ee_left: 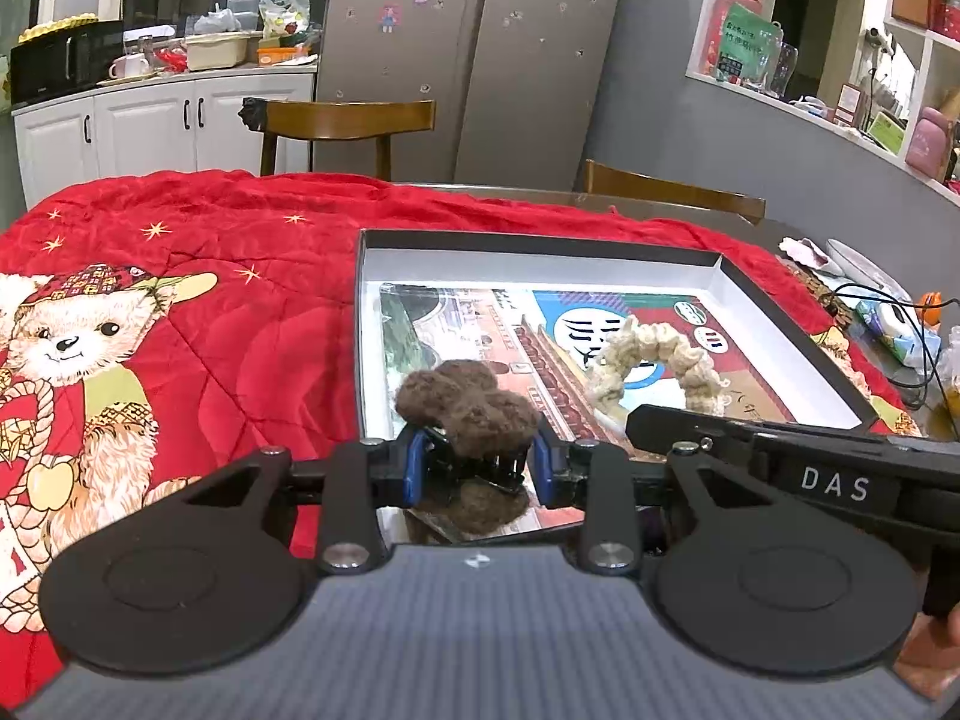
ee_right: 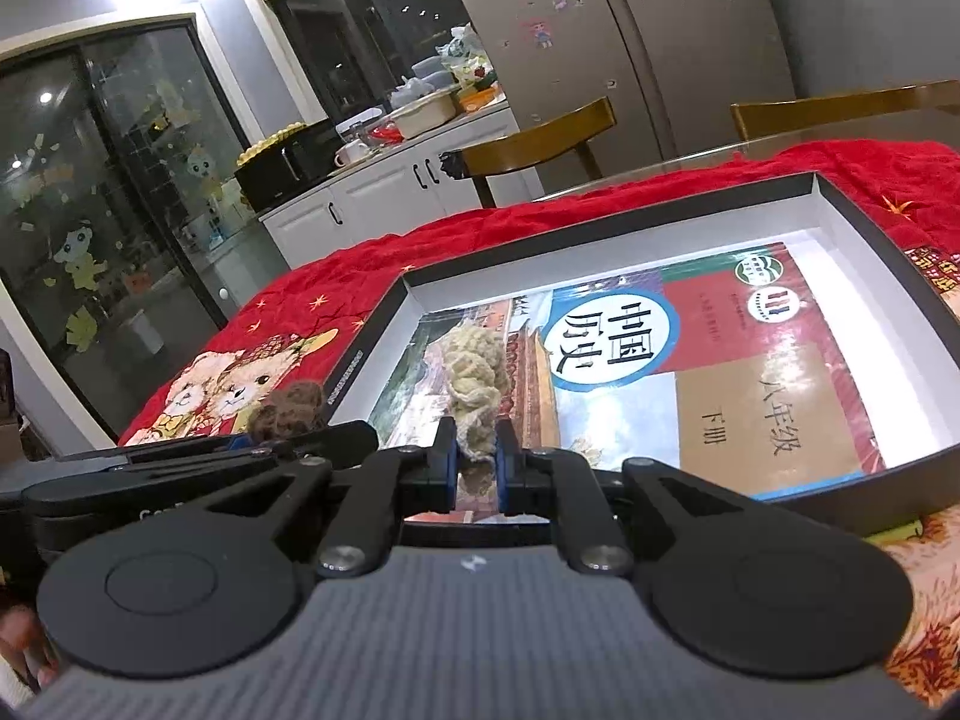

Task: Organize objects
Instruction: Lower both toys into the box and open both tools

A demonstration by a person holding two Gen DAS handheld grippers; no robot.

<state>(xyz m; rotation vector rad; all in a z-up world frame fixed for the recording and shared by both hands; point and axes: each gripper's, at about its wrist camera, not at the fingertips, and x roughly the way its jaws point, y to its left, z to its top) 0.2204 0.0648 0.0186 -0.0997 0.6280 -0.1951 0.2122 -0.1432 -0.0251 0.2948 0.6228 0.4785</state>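
My left gripper (ee_left: pixel 477 465) is shut on a brown fuzzy hair claw clip (ee_left: pixel 471 405), holding it over the near left corner of a shallow black-and-white box (ee_left: pixel 543 240). My right gripper (ee_right: pixel 477 468) is shut on a cream knitted scrunchie (ee_right: pixel 474 375), held above a history textbook (ee_right: pixel 720 360) lying in the box (ee_right: pixel 600 213). The scrunchie (ee_left: pixel 654 354) also shows in the left wrist view with the right gripper's black body (ee_left: pixel 780 450) beside it. The brown clip (ee_right: pixel 291 411) shows at the left in the right wrist view.
The box rests on a red bear-print quilt (ee_left: pixel 180 300) over the table. Wooden chairs (ee_left: pixel 348 126) stand behind the table. Cables and small items (ee_left: pixel 888 312) lie at the table's right edge. Cabinets and a fridge are behind.
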